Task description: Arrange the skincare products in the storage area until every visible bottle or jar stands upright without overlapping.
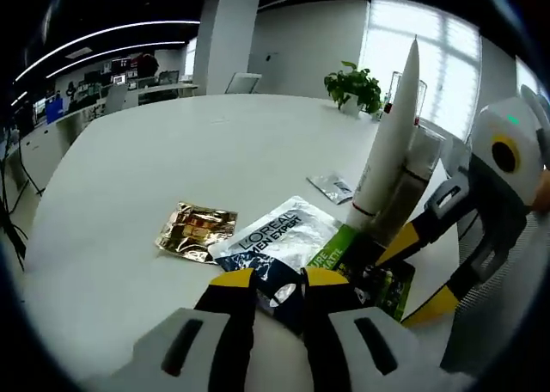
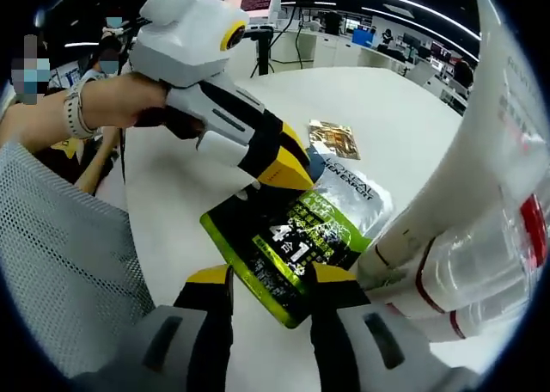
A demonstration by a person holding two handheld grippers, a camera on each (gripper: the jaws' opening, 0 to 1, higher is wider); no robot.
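Left gripper view: white tube [image 1: 391, 138] stands upright; sachets lie flat. Left gripper [image 1: 281, 280] clamps silver sachet [image 1: 279, 233]; right gripper [image 2: 271, 276] grasps green sachet [image 2: 288, 246].

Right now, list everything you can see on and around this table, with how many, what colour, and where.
green sachet: one, green and black, between the right gripper's jaws
silver sachet: one, silver, under the green sachet
gold sachet: one, gold, left of the silver sachet
small foil packet: one, silver, farther back
white tube: one, white, upright on its cap
table: one, white
potted plant: one, green, far edge
left gripper: yellow and black, shut on a dark sachet
right gripper: yellow and black
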